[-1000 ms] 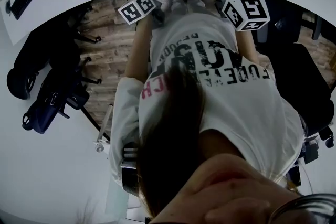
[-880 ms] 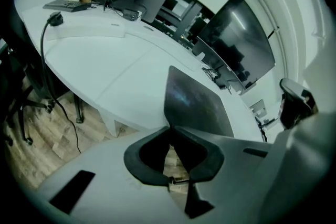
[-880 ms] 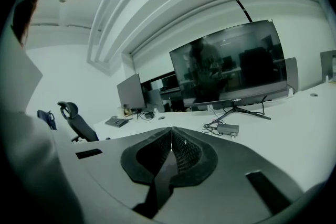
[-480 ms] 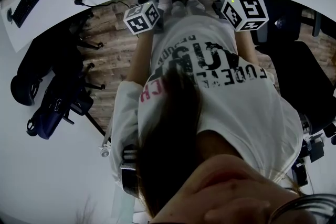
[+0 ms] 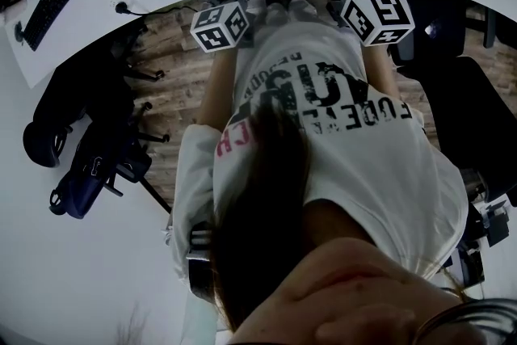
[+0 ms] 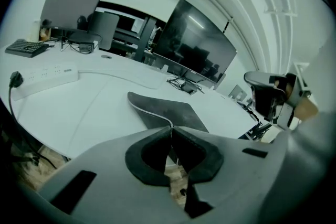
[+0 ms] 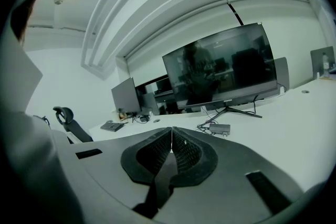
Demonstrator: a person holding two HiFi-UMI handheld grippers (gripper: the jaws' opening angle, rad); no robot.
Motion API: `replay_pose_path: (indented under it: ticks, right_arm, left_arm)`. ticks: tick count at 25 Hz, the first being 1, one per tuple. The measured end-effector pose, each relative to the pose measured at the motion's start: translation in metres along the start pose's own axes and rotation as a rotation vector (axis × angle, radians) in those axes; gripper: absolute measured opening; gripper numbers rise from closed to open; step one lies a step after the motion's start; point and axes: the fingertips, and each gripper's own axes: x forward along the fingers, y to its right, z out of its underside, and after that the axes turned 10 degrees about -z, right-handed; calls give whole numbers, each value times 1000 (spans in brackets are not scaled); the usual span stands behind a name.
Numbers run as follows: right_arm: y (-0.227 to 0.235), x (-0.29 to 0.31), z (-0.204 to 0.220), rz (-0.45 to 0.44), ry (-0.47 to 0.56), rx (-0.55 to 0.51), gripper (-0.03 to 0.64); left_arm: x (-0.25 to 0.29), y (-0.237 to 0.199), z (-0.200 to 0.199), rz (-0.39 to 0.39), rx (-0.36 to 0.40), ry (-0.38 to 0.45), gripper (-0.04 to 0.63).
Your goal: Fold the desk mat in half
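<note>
The left gripper [image 6: 170,128] had just closed its jaws on the desk mat [image 6: 168,110] at its near edge, the right gripper [image 7: 171,131] stood shut, and the lift was apparently beginning; carrying that edge across seemed next.

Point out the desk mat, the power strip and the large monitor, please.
desk mat [image 6: 167,108], left gripper view, its dark top face.
power strip [image 6: 44,77], left gripper view, its white body.
large monitor [image 6: 195,45], left gripper view, centre of its dark screen.
</note>
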Motion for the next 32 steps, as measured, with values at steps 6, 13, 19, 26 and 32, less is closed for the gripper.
replay_pose_path:
  ticks: [6, 13, 19, 26, 32]
  right_arm:
    - [6, -12, 1, 32, 16, 15, 0]
    - [15, -24, -4, 76, 48, 28, 0]
    - [26, -36, -7, 105, 68, 29, 0]
    - [35, -45, -13, 128, 92, 28, 0]
    - [41, -57, -9, 147, 89, 42, 0]
  left_arm:
    - [1, 19, -8, 52, 39, 23, 12]
    - [4, 37, -13, 111, 94, 33, 12]
    - [8, 56, -13, 177, 161, 34, 12]
    - [11, 73, -6, 232, 216, 11, 12]
    - [13, 85, -5, 251, 226, 5, 12]
